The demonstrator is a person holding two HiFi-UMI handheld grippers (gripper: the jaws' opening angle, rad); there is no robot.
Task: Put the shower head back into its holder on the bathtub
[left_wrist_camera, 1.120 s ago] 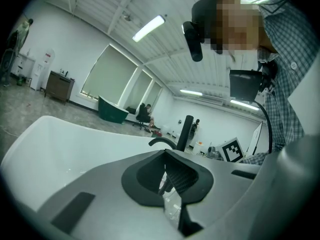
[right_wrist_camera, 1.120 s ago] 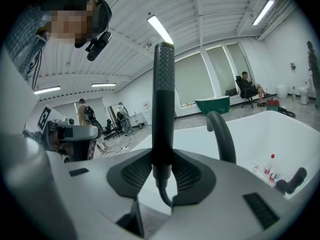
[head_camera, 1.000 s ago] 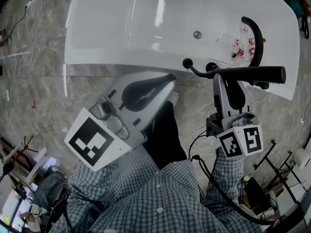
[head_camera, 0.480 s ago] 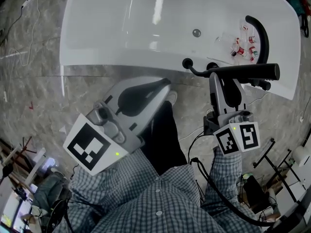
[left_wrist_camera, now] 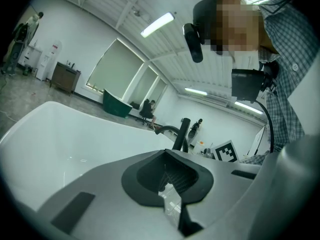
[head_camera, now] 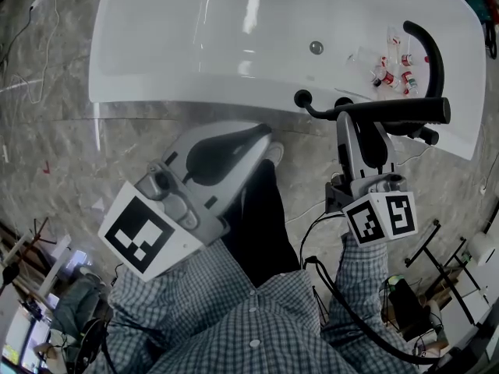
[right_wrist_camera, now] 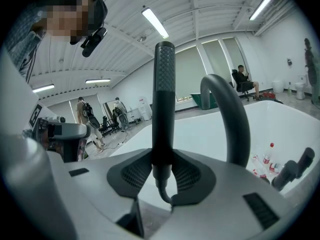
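The black stick-shaped shower head (head_camera: 390, 112) lies crosswise over the near rim of the white bathtub (head_camera: 156, 53), and my right gripper (head_camera: 360, 120) is shut on it. In the right gripper view the shower head (right_wrist_camera: 164, 99) stands upright between the pads, its hose end curling below them. Black fittings (head_camera: 302, 98) sit on the rim just left of it, and the curved black faucet (head_camera: 427, 53) arches behind. I cannot pick out the holder itself. My left gripper (head_camera: 267, 135) hovers over the floor in front of the tub. The left gripper (left_wrist_camera: 172, 181) is shut with nothing in its jaws.
Several small bottles (head_camera: 394, 72) lie inside the tub near the faucet, and an overflow fitting (head_camera: 316, 47) shows on the tub wall. Cables (head_camera: 312, 220) trail on the marble floor by my legs. Stands and gear (head_camera: 444, 263) crowd the right side.
The right gripper and the shower head have shifted slightly toward the tub rim. The left gripper has hardly moved.
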